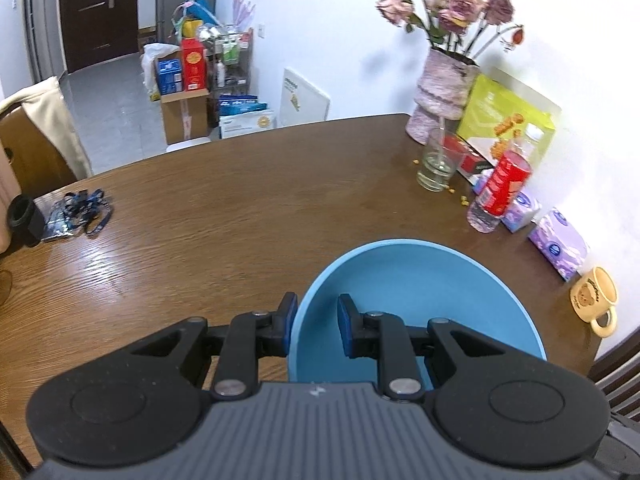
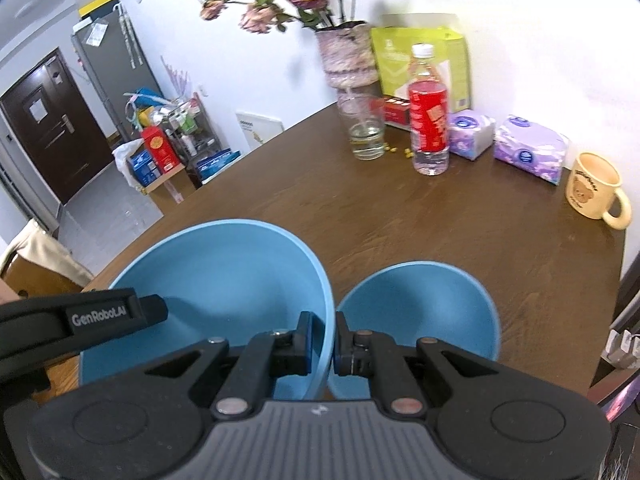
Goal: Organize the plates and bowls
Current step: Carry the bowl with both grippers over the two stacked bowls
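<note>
Two smooth light-blue round bowls are up over the brown wooden table [image 2: 440,216]. The larger light-blue bowl [image 2: 224,272] has its right rim clamped in the right gripper [image 2: 322,338], one pad inside, one outside. The left gripper [image 1: 318,320] pinches the left rim of the smaller light-blue bowl [image 1: 408,292], which sits just right of the larger one in the right wrist view. Further back stand a red-labelled clear plastic bottle [image 2: 429,120], a clear drinking glass [image 2: 366,132] and a cream bear-print mug [image 2: 594,188].
</note>
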{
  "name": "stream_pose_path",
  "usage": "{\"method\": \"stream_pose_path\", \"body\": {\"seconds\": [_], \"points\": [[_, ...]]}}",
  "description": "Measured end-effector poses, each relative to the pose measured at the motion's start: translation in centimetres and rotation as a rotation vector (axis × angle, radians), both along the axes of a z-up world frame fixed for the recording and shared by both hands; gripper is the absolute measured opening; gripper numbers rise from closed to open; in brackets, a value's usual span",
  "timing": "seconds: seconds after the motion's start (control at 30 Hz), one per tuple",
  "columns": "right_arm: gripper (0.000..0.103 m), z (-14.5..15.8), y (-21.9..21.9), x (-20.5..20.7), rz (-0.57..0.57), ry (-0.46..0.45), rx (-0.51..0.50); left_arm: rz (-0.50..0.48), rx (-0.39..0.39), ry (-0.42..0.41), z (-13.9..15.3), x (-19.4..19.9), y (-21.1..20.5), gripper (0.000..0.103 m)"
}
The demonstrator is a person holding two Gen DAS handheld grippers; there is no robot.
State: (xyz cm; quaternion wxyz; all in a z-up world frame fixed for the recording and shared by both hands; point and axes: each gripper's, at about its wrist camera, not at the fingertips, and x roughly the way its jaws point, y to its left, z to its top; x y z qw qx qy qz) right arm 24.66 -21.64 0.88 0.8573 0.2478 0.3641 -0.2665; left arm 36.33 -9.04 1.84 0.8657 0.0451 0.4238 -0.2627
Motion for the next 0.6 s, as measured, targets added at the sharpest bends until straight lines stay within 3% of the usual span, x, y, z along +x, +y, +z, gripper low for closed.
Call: {"method": "stream_pose_path", "body": {"seconds": [0.6], "points": [[0.009, -2.2, -6.8, -3.7, -0.077, 0.016, 0.004, -0.072, 0.022, 0.023, -2.3, -2.8, -7.1, 0.022]]}}
